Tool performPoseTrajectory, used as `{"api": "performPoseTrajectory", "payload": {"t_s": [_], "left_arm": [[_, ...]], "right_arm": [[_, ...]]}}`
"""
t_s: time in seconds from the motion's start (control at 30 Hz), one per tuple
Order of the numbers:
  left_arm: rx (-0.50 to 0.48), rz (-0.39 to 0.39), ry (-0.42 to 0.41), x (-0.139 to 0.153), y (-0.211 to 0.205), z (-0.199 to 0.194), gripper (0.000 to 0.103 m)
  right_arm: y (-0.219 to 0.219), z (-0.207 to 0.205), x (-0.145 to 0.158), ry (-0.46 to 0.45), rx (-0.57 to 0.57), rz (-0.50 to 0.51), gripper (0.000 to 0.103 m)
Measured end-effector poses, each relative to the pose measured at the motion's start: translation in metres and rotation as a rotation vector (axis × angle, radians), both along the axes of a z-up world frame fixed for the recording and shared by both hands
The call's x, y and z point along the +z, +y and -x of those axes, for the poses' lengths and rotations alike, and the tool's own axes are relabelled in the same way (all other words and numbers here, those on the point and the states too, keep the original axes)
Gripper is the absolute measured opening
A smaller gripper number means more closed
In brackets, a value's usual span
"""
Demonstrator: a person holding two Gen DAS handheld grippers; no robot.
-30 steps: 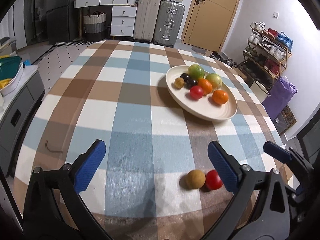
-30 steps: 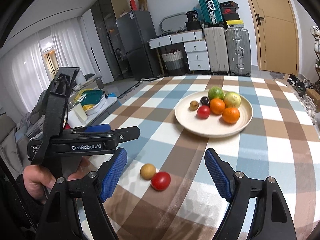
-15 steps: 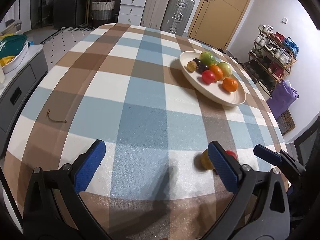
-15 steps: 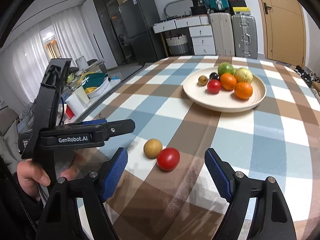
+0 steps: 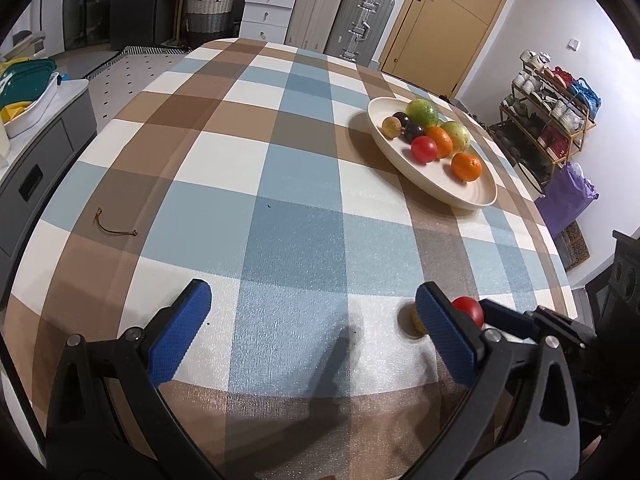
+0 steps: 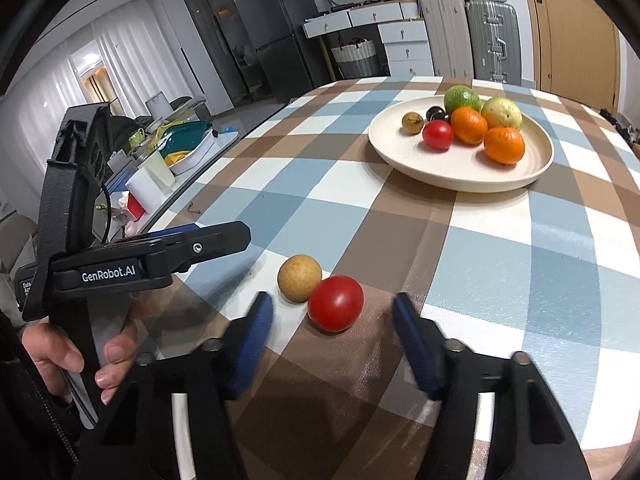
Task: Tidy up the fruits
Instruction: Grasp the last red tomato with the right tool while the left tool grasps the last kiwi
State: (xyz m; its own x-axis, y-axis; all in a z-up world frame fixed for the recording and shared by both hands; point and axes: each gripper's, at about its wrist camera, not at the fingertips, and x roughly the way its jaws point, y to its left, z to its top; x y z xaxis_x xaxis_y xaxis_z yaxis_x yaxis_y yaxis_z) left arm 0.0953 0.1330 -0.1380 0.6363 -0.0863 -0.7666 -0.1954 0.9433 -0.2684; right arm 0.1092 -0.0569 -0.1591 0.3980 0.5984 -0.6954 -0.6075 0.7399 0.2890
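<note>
A red tomato point(image 6: 335, 303) and a tan round fruit point(image 6: 299, 283) lie touching on the checked tablecloth. My right gripper point(image 6: 334, 320) is just behind the tomato, its blurred jaws closing with the tomato between them and clear gaps on both sides. In the left wrist view the tomato point(image 5: 468, 309) shows past my left gripper's right finger, which hides most of the tan fruit point(image 5: 416, 320). My left gripper point(image 5: 312, 316) is open over bare cloth. A cream plate point(image 6: 460, 176) farther back holds several fruits.
A small brown twist of wire point(image 5: 114, 229) lies on the cloth at the left. A hand point(image 6: 76, 356) holds the left gripper's handle. A side cabinet point(image 5: 36, 152) stands left of the table; suitcases point(image 5: 340, 20) and a shoe rack point(image 5: 548, 120) stand beyond.
Both grippers sank toward the table and the right one came close to the tomato. The right jaws, wide before, have narrowed around the tomato. The left jaws stayed wide.
</note>
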Motion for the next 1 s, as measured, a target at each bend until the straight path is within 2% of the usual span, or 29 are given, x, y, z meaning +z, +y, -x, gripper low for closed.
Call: {"api": "performPoseTrajectory", "payload": {"t_s": [0.13, 0.63, 1.0], "left_arm": [[-0.007, 0.003, 0.002, 0.000, -0.001, -0.001, 0.102], [-0.037, -0.002, 0.021, -0.002, -0.012, -0.004, 0.102], [-0.048, -0.007, 0.035, -0.004, -0.016, -0.005, 0.102]], "right_arm": [[-0.002, -0.001, -0.002, 0.023, 0.010, -0.018, 0.029], [-0.024, 0.001, 0.002, 0.017, -0.026, -0.073, 0.023], [-0.017, -0.001, 0.002, 0.009, -0.005, -0.034, 0.023]]}}
